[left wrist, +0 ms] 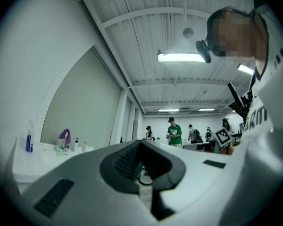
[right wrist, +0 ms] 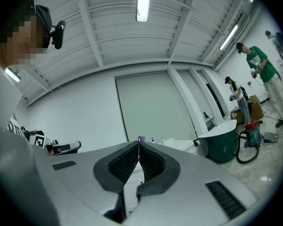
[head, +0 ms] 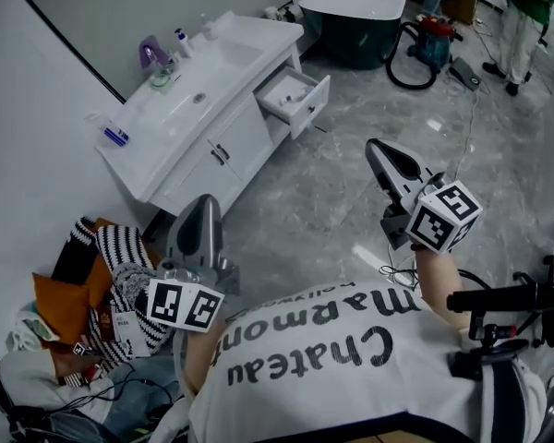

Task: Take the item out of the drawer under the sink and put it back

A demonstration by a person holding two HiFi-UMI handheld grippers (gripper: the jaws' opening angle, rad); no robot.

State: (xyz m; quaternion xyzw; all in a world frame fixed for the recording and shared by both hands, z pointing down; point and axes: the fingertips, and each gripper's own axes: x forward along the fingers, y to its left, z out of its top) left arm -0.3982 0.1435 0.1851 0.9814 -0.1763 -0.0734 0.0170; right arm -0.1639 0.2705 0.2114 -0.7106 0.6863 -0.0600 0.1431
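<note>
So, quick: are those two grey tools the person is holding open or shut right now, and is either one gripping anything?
Left grey tool: closed, jaw tips together, holding nothing.
Right grey tool: closed, jaw tips together, holding nothing.

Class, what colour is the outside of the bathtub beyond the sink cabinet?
The bathtub is dark green outside, white inside; clearest in the right gripper view.

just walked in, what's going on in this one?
A person stands a few steps back from a white sink cabinet, with a gripper in each hand. The left gripper and the right gripper are both shut with nothing between their jaws, and both point roughly toward the cabinet without touching it. The drawer under the countertop is pulled open. What lies inside it is too small to make out.
</note>
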